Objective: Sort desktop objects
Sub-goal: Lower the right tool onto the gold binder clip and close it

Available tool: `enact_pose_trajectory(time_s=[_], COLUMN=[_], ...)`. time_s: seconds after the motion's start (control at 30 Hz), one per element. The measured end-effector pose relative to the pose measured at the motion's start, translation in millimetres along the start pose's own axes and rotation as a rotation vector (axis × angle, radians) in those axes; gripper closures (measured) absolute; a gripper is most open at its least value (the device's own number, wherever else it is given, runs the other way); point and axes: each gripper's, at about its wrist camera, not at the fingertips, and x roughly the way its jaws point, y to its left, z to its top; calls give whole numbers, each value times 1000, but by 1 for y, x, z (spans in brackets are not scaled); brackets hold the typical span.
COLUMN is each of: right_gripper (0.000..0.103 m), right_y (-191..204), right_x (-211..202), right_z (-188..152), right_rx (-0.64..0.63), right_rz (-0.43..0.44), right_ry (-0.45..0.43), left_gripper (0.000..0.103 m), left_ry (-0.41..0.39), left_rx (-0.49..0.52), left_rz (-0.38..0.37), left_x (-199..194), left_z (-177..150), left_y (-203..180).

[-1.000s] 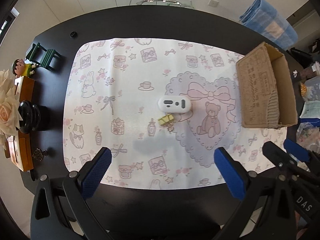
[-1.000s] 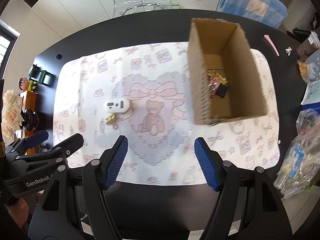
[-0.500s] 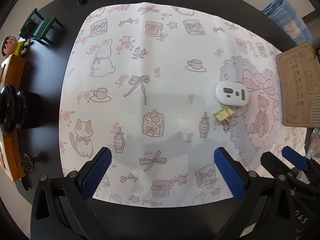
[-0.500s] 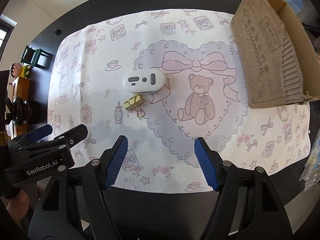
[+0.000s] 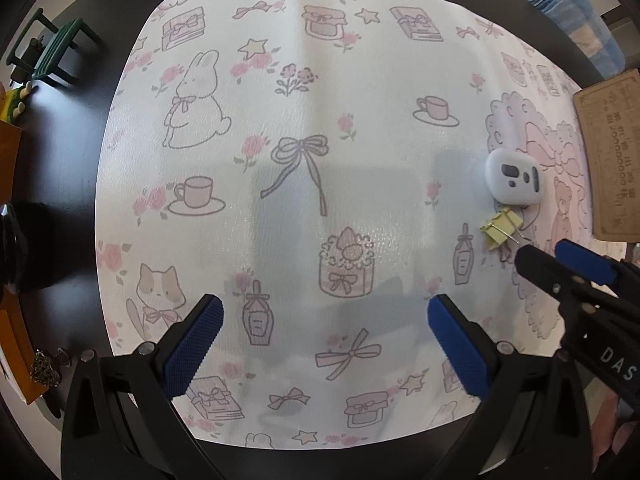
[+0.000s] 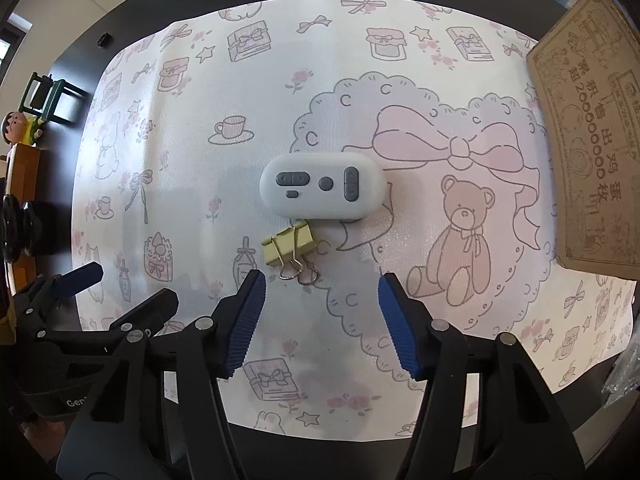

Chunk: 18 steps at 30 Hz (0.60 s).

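Note:
A white remote with grey buttons lies on the patterned mat, with a yellow binder clip just in front of it. My right gripper is open and empty, low over the mat, just short of the clip. The remote and the clip also show in the left wrist view at the far right. My left gripper is open and empty over the mat's left half, well left of both. A cardboard box stands at the right; its inside is hidden.
The black table holds a green toy chair, a figurine, a wooden stand and a black round object along its left edge. A blue cloth lies far right. A plastic bag sits at the right.
Both grippers have come down closer to the mat. The right one has closed in on the remote and clip; the left view has shifted left. Both stay open.

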Motion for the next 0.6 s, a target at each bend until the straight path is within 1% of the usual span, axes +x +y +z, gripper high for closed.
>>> enact_pose_trajectory(time_s=[0.2, 0.33, 0.37, 0.47, 0.5, 0.6], right_gripper=[47, 59, 59, 68, 76, 76], right_y=[9, 18, 20, 25, 26, 27], right_x=[15, 27, 27, 29, 29, 30], right_z=[9, 10, 10, 11, 12, 13], right_rx=[-1, -9, -13, -24, -26, -15], right_rz=[-1, -15, -22, -42, -48, -50], right_ry=[35, 66, 66, 66, 67, 74], left_gripper=[1, 1, 1, 1, 1, 1], left_ry=[6, 9, 10, 14, 16, 15], left_rx=[16, 17, 17, 20, 21, 20], left_rz=[5, -3, -5, -12, -14, -13], left_x=[1, 1, 2, 2, 3, 1], left_z=[4, 5, 6, 6, 6, 6], left_y=[7, 10, 10, 10, 10, 9])
